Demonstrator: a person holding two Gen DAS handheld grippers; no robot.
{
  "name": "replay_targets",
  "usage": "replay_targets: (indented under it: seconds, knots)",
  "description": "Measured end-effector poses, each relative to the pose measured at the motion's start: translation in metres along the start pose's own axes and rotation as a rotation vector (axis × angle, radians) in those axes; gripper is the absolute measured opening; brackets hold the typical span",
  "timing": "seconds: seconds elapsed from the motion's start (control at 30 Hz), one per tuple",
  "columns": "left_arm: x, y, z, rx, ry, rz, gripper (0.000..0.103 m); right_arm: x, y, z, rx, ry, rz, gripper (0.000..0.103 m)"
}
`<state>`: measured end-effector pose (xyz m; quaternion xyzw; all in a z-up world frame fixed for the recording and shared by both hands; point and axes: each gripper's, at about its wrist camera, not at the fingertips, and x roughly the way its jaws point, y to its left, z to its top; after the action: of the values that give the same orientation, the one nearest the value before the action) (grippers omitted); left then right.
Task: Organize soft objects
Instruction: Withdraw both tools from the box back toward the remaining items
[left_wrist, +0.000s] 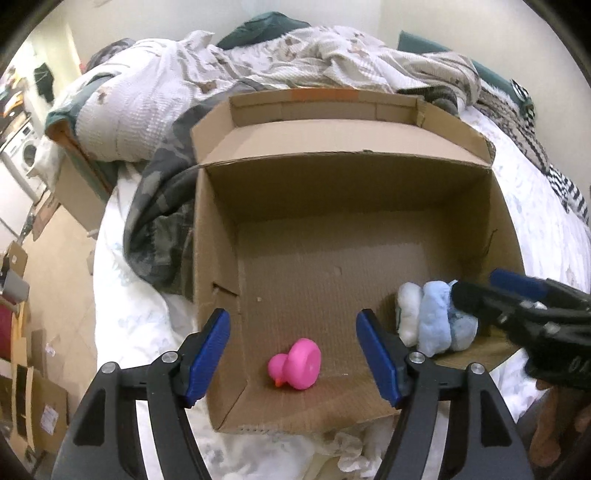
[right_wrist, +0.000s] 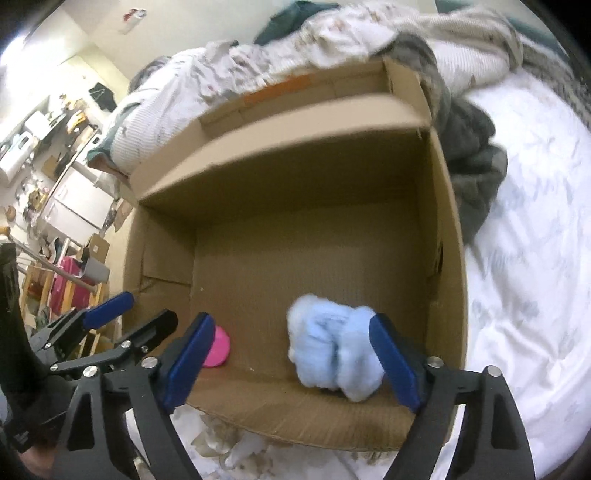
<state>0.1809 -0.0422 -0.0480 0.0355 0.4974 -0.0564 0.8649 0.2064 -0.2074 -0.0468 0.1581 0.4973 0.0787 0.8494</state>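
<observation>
Pale blue fluffy bundle (right_wrist: 332, 350) sits on the box floor, near the front wall, right between the spread fingers of the right gripper (right_wrist: 291, 363); its right end touches or nearly touches the right blue pad (right_wrist: 393, 363), while the left pad stands well clear of it, so the jaws are wide apart & clamp nothing. From the left wrist cam the same bundle (left_wrist: 437, 321) shows as 2 or 3 soft rolls side by side, a white one at the left & light blue ones beside it, w/ the right gripper's dark fingers reaching in from the right against its far end; edges are blurred there, so exact contact can't be told. Pink rubber duck (left_wrist: 295, 363) lies on the box floor directly between the left gripper's (left_wrist: 293, 356) 2 blue pads, orange beak pointing toward the cam, not touched by either pad; those jaws are also spread wide, holding nothing. In the right cam the duck (right_wrist: 218, 347) is mostly hidden behind the left pad, just a pink edge showing. Both items are inside the open cardboard box (left_wrist: 354, 192), flaps folded out at the back. Box rests on a white bedsheet (left_wrist: 129, 317), w/ a crumpled patterned duvet (left_wrist: 258, 62) & a grey camo blanket (left_wrist: 162, 206) beyond & left of the grippers.
</observation>
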Motion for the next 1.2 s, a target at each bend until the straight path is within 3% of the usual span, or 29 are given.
replay_targets:
  seconds: [0.13,0.53,0.77,1.2]
  knots:
    - [-0.011,0.006,-0.004,-0.017,-0.023,-0.010,0.068,-0.012,-0.004,0.002,0.022,-0.042,0.002,0.094]
    - [-0.041,0.026,-0.016,-0.073,-0.071,0.000,0.068,-0.029,-0.006,-0.013,0.056,-0.054,-0.013,0.094]
    - [-0.050,0.043,-0.030,-0.174,-0.040,-0.078,0.068,-0.046,-0.002,-0.031,0.031,-0.057,-0.017,0.094]
    - [-0.057,0.049,-0.071,-0.138,-0.022,-0.018,0.068,-0.050,-0.009,-0.069,0.075,0.012,0.024,0.094]
